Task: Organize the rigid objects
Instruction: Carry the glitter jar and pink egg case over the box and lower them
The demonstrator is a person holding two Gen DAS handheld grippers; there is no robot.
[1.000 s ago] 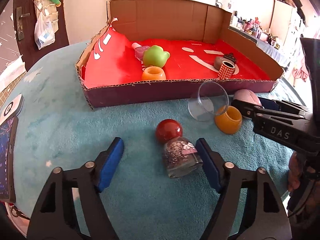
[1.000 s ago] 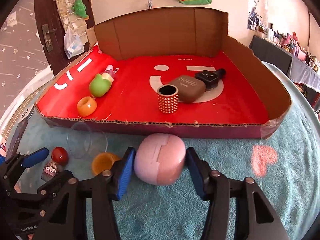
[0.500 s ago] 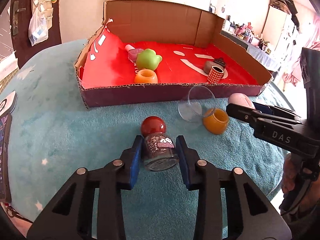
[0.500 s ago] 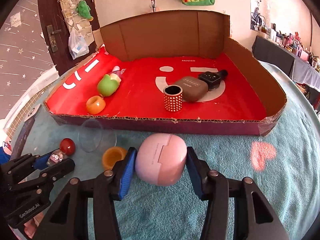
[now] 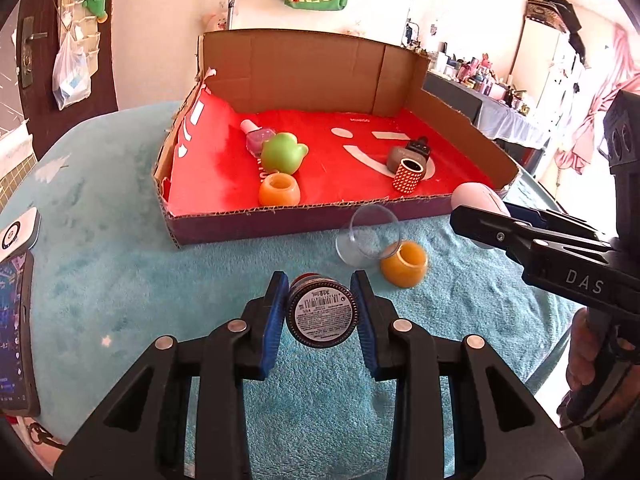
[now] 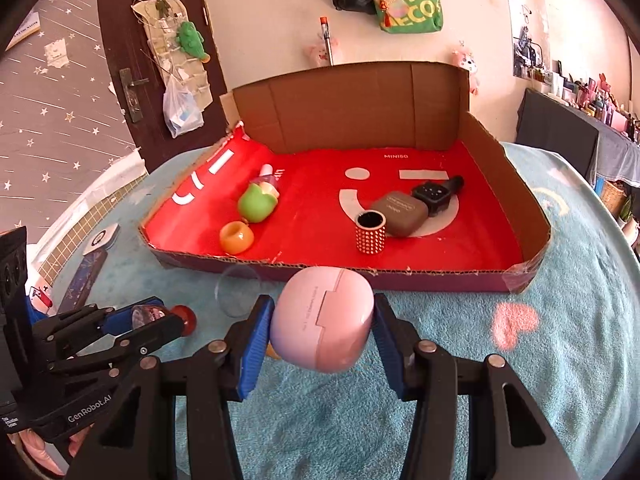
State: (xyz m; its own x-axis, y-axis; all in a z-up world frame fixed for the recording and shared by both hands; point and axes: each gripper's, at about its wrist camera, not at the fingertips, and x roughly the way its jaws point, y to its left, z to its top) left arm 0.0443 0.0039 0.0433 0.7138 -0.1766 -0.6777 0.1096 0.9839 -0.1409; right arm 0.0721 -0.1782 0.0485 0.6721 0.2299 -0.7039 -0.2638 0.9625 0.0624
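Note:
My left gripper (image 5: pixel 321 300) is shut on a small glitter bottle with a red round cap (image 5: pixel 322 311), lifted off the teal cloth with its labelled base facing the camera. My right gripper (image 6: pixel 319 320) is shut on a pink egg-shaped case (image 6: pixel 322 318) and holds it above the cloth just before the box's front wall. The cardboard box with a red floor (image 6: pixel 400 280) holds a green toy (image 5: pixel 282 153), an orange ring holder (image 5: pixel 279 189), a studded red cup (image 5: pixel 408 175), a brown case (image 6: pixel 400 213) and a black watch (image 6: pixel 436 196).
A clear plastic cup (image 5: pixel 366 236) lies on its side beside an orange holder (image 5: pixel 404 264) on the teal cloth before the box. A pink nail polish bottle (image 5: pixel 256 136) lies in the box. A phone (image 5: pixel 14 332) sits at the table's left edge.
My left gripper closed on the glitter bottle and lifted it, tipping its base toward the camera. My right gripper rose with the pink case.

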